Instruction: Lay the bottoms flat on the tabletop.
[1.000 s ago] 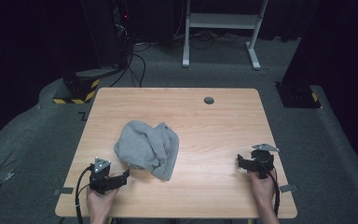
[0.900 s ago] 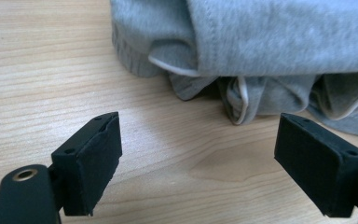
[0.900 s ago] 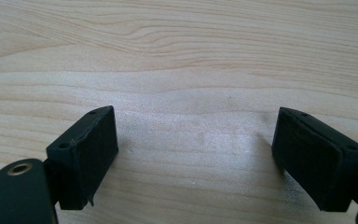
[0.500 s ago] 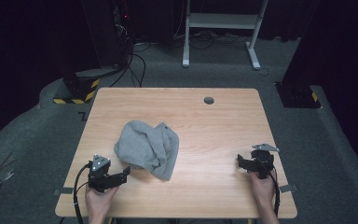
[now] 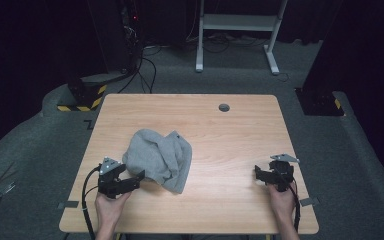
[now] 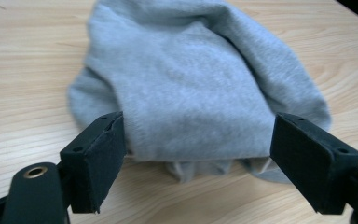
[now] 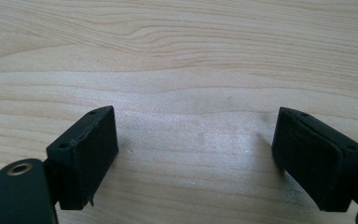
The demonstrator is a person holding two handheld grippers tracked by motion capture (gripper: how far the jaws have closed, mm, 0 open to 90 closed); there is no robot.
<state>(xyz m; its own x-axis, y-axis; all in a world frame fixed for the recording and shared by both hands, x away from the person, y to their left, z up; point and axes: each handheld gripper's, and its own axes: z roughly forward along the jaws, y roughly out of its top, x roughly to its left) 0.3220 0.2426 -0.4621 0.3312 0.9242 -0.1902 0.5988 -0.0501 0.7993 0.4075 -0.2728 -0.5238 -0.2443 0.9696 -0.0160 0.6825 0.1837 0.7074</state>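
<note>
cloth (image 5: 157, 160) on table (image 5: 230, 145) — left half

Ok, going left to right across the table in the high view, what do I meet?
Left gripper → grey cloth → bare stretch of the wooden table → right gripper.

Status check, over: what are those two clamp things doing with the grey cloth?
Left hand-held gripper open at grey cloth edge. Right hand-held gripper open over bare table. Nothing in the way.
</note>
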